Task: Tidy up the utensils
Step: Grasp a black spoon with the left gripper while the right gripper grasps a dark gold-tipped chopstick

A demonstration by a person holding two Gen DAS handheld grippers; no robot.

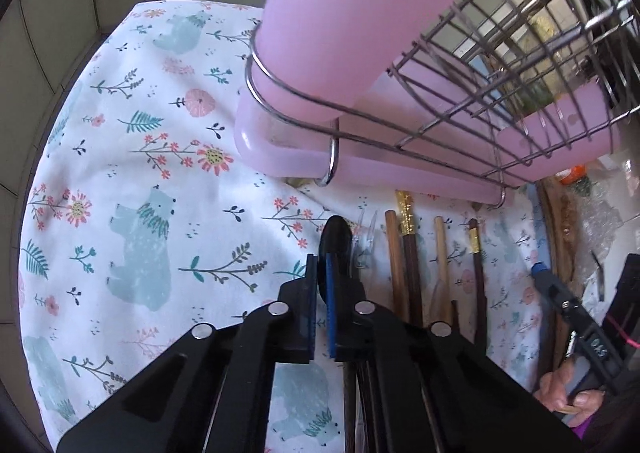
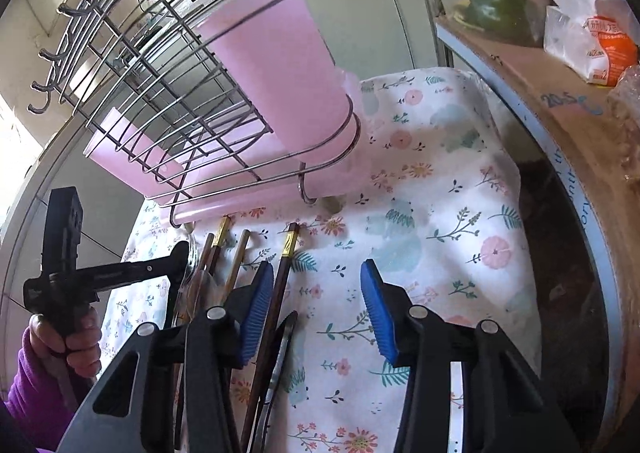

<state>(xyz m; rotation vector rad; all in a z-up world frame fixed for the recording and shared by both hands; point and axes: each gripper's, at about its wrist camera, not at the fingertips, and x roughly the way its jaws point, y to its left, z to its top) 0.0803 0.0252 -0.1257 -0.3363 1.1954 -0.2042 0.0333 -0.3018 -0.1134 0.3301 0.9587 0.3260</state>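
Observation:
My left gripper [image 1: 320, 277] is shut on a black spoon [image 1: 336, 239], whose oval end sticks up past the blue pads. Several chopsticks [image 1: 410, 253] and a clear plastic fork [image 1: 364, 241] lie on the floral cloth [image 1: 140, 173] just right of it. A wire rack with a pink utensil cup [image 1: 320, 33] and pink drip tray [image 1: 280, 157] stands behind. My right gripper [image 2: 316, 305] is open and empty above the cloth [image 2: 440, 213], with a dark chopstick [image 2: 280, 277] by its left finger. The left gripper [image 2: 176, 257] also shows in the right wrist view, at the left.
The wire rack [image 2: 160, 93] with hooks fills the upper left of the right wrist view. A wooden board edge [image 2: 580, 141] runs along the right, with a tissue pack [image 2: 592, 37] and a green item under plastic [image 2: 496, 9] on it. Tiled wall lies behind.

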